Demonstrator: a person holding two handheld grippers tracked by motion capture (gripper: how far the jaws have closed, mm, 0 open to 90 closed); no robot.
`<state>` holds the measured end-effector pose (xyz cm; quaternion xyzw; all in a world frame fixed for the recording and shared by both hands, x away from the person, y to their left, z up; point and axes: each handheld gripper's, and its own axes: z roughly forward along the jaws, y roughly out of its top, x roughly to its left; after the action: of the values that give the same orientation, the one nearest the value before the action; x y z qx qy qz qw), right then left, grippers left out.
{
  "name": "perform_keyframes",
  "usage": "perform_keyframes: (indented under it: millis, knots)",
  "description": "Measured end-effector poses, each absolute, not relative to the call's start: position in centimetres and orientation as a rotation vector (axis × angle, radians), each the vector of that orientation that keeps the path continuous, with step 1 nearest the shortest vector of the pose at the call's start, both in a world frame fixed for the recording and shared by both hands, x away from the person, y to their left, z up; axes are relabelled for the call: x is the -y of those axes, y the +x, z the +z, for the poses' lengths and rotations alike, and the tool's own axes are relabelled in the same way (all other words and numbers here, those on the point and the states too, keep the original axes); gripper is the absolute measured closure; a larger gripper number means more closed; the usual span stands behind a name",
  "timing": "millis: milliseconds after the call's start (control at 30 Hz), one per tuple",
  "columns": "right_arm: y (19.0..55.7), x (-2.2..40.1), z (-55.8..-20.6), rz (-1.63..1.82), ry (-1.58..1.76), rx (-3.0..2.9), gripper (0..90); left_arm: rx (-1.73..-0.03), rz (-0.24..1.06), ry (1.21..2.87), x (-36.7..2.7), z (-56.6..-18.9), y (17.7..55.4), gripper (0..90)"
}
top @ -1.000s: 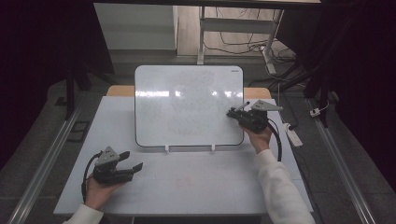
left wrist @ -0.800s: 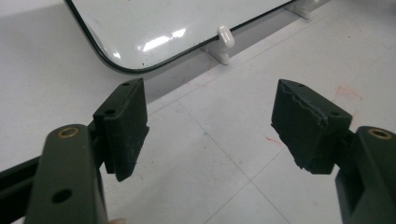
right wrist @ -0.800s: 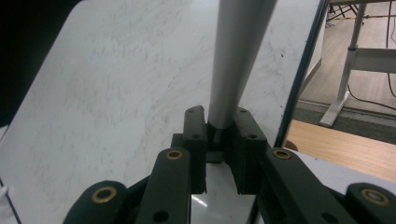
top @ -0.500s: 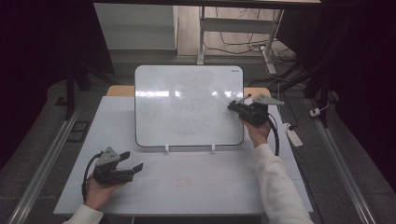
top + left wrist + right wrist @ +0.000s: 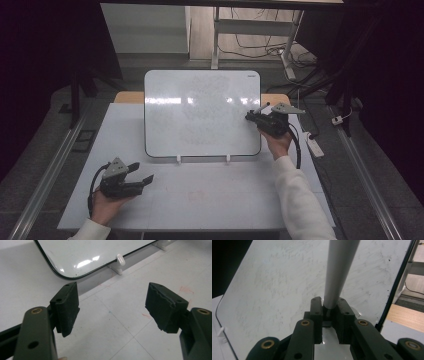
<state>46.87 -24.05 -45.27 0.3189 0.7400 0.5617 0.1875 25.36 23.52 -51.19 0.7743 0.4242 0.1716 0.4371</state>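
The left gripper (image 5: 134, 176) lies low in the left hand (image 5: 105, 205), jaws wide apart; the right gripper (image 5: 254, 116), raised on an outstretched white-sleeved arm, has jaws clamped together

No readable text anywhere, whiteboard (image 5: 200, 112) (faint smears) wiped clean

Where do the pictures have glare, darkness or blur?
High view: bright glare streaks cross the whiteboard, and the room around the table is dark. Left gripper view: small glare spots lie near the whiteboard's lower edge. Right gripper view: the grey marker held in the right gripper looks soft, too near the camera.
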Motion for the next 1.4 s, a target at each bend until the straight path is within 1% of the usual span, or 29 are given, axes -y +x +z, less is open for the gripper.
perform_keyframes:
  millis: [133, 333, 433, 500, 733, 900, 1200, 1400]
  knots:
    - [45.9, 22.8, -46.3, 1.56, 0.822, -2.206, 78.0, -1.059, 0.421, 1.93, -23.5, -51.3, 25.6, 27.9]
    - [45.0, 23.3, -46.0, 1.563, 0.848, -2.2, 78.0, -1.056, 0.43, 1.918, -23.6, -51.2, 25.3, 27.9]
    - [43.1, 22.8, -45.6, 1.586, 0.798, -2.236, 78.0, -1.059, 0.424, 1.918, -23.6, -51.2, 25.5, 28.0]
    - [42.7, 22.7, -45.5, 1.587, 0.791, -2.245, 78.0, -1.057, 0.426, 1.92, -23.5, -51.2, 25.5, 28.0]
    - [39.4, 21.9, -45.8, 1.595, 0.763, -2.354, 77.9, -1.029, 0.442, 1.903, -23.2, -50.7, 25.2, 28.0]
    - [37.8, 21.5, -46.2, 1.575, 0.731, -2.427, 77.9, -1.019, 0.445, 1.901, -22.9, -50.6, 25.2, 28.0]
    - [36.6, 21.2, -46.6, 1.556, 0.705, -2.484, 77.8, -0.991, 0.464, 1.895, -22.2, -49.9, 25.5, 28.0]
    - [36.3, 20.7, -47.0, 1.538, 0.696, -2.536, 77.9, -0.921, 0.47, 1.885, -20.6, -48.0, 26.3, 27.9]
